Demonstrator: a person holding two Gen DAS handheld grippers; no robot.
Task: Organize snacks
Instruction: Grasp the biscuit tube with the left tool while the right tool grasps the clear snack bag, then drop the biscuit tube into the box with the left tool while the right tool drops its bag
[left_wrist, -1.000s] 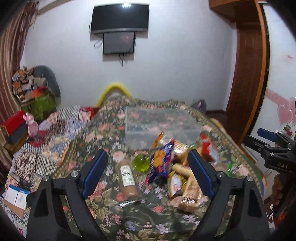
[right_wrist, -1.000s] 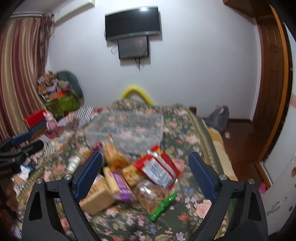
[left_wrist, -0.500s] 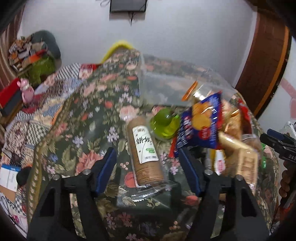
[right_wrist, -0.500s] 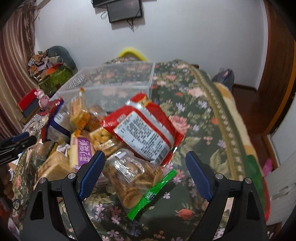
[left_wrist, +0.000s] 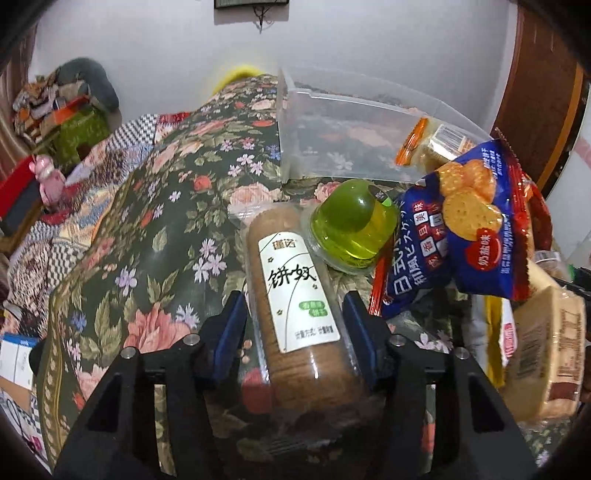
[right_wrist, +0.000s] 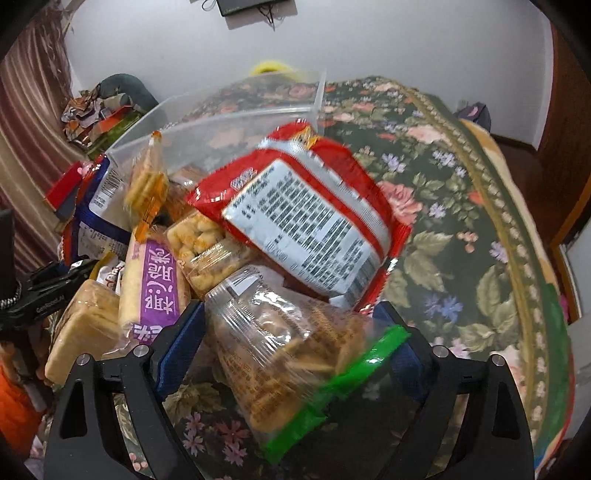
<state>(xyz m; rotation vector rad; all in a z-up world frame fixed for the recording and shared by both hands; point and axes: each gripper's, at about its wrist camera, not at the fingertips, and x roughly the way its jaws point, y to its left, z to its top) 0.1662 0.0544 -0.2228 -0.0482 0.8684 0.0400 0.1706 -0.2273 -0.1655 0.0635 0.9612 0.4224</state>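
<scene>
I am bringing the left gripper (left_wrist: 295, 328) down over the brown biscuit roll (left_wrist: 295, 306), which is lying on the floral bedspread (left_wrist: 147, 229) near the left of the snack pile. Its jaws are closing with the roll between them, and I am not seeing the pads pressing on the wrapper yet. The green jelly cup (left_wrist: 351, 229) is sitting just beside the far end of the roll, touching it, and the blue cracker bag (left_wrist: 454, 229) is leaning in from the right.

I am holding the right gripper (right_wrist: 291, 343) spread wide around the clear bag of fried snacks (right_wrist: 288, 343), with its green seal on the right; the red packet (right_wrist: 306, 218) is resting on that bag's far end.

The clear plastic bin (left_wrist: 354, 110) is standing at the far side. My worries: the round roll may be slipping or cracking under a hard squeeze, the blue bag may be getting nipped, and lifting the clear bag may be tipping the red packet off.
</scene>
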